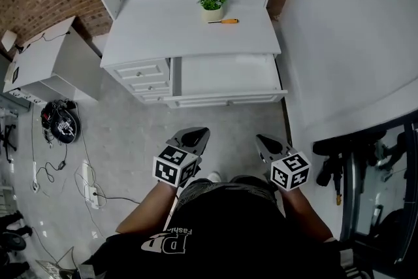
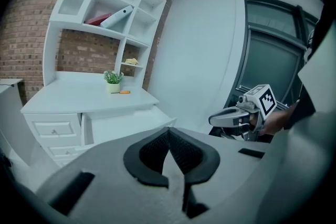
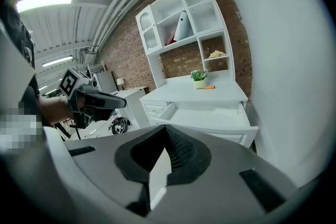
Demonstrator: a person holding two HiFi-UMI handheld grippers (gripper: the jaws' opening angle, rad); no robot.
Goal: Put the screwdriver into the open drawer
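The screwdriver [image 1: 225, 21], with an orange handle, lies on the white desk top [image 1: 163, 29] beside a small potted plant [image 1: 212, 2]. It also shows in the left gripper view as screwdriver [image 2: 124, 92] and in the right gripper view as screwdriver [image 3: 209, 87]. Below it the wide drawer [image 1: 225, 75] stands pulled open with nothing in it. My left gripper [image 1: 191, 138] and right gripper [image 1: 266, 144] hover side by side over the floor, well short of the desk. Both point at it, jaws together and holding nothing.
Three small closed drawers [image 1: 140, 78] sit left of the open one. A low white cabinet [image 1: 49, 62] stands at left, with cables and a black device [image 1: 60, 122] on the floor. A white wall [image 1: 353, 29] borders the right, and the hutch shelves [image 2: 113, 13] rise above.
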